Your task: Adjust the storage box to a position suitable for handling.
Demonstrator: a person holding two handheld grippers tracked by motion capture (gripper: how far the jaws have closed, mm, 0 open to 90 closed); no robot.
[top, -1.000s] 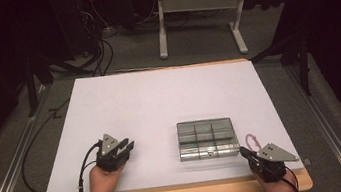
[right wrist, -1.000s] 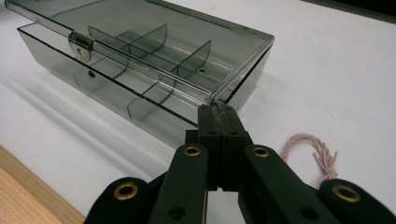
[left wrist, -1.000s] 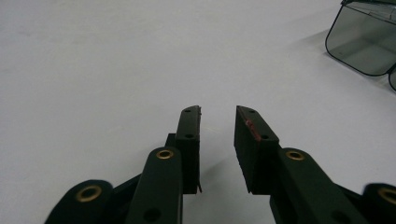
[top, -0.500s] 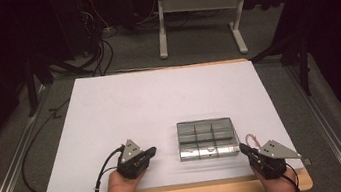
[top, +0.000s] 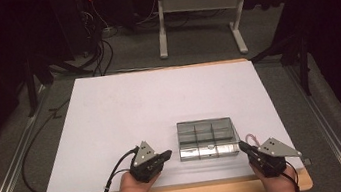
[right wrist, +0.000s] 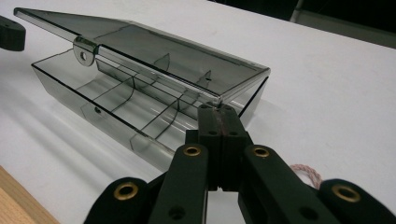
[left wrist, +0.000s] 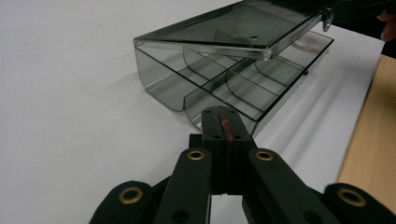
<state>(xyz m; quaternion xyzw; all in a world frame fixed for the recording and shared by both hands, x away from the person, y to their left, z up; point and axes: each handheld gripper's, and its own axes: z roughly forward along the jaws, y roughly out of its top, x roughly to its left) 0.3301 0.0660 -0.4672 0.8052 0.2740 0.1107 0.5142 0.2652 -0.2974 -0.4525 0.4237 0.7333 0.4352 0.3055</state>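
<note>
A white-topped wooden desk (top: 160,107) carries a smoky clear plastic compartment box (top: 207,138) near its front edge, right of centre, lid ajar. My left tool (top: 165,155), jaws clenched on nothing after closing, points at the box's left end. My right tool (top: 243,146), clenched empty, sits at its front right corner.

One compartment box (top: 207,137); two grippers; one table (top: 125,112).

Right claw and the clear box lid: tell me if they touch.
Cannot tell. In the right gripper view the shut right claw tips sit against the raised lid corner of the box, but no plain contact or gap shows.
</note>
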